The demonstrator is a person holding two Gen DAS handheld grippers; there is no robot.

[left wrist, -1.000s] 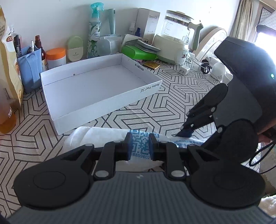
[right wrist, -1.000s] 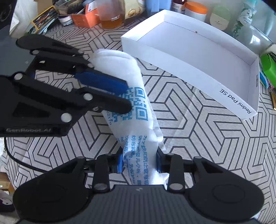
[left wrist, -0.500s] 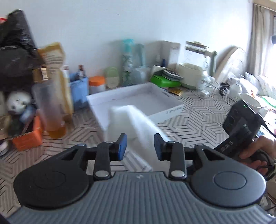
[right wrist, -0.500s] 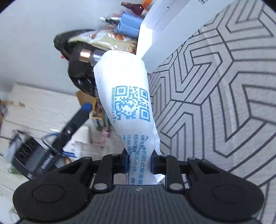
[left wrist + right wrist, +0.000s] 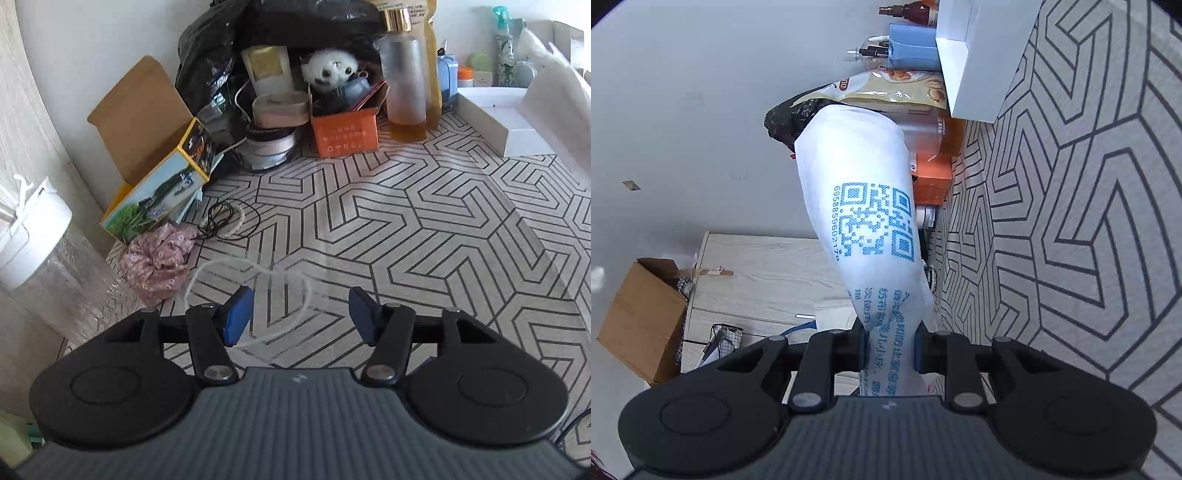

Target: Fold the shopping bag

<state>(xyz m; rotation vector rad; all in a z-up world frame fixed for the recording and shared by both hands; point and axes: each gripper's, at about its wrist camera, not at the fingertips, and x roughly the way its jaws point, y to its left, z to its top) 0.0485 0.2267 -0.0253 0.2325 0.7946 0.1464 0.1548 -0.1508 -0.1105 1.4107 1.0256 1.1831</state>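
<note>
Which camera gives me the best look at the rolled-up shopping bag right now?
The right wrist view: the shopping bag fills the centre, its blue QR code sharp, its lower end pinched in the right claw. The left wrist view shows only a blurred white part of it at the right edge.

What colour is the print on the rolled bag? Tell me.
Blue, on white: a QR code and lines of text on the rolled bag. It shows best in the right wrist view.
</note>
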